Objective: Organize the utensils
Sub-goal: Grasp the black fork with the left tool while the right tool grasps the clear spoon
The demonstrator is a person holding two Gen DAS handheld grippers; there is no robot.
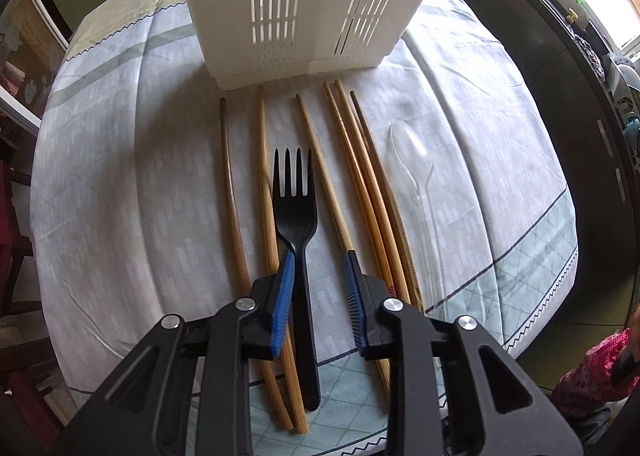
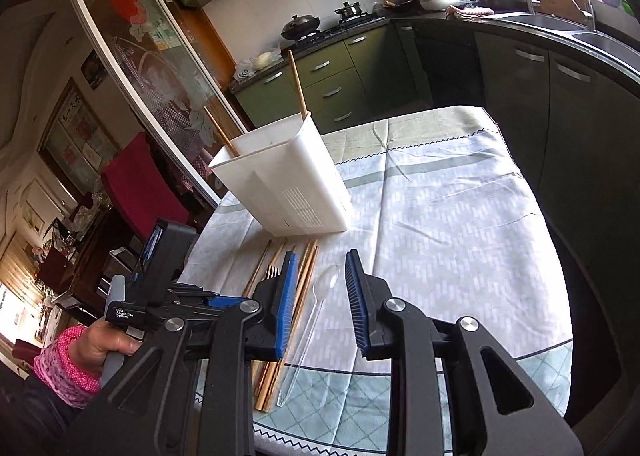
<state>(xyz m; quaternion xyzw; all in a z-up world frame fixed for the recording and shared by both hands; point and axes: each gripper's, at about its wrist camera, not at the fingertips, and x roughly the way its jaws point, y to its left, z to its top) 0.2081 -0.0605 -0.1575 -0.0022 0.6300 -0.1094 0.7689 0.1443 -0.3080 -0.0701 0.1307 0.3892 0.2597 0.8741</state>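
Observation:
A black plastic fork (image 1: pixel 296 192) lies on the cloth among several wooden chopsticks (image 1: pixel 360 176), tines toward the white slotted utensil holder (image 1: pixel 296 8). My left gripper (image 1: pixel 320 256) points steeply down over the fork. The handle runs between the blue pads, close to the left one, with a gap to the right one. A clear plastic spoon (image 1: pixel 412 160) lies to the right of the chopsticks. My right gripper (image 2: pixel 320 256) hovers open above that spoon (image 2: pixel 316 312), nothing pressed between its pads. Two chopsticks (image 2: pixel 298 84) stand in the holder (image 2: pixel 288 176).
A pale patterned cloth (image 2: pixel 440 216) covers the round table; its near edge lies just below the utensils. A hand in a pink sleeve (image 2: pixel 68 368) holds the left gripper at the left. A red chair (image 2: pixel 140 184) stands behind, dark cabinets (image 2: pixel 560 116) to the right.

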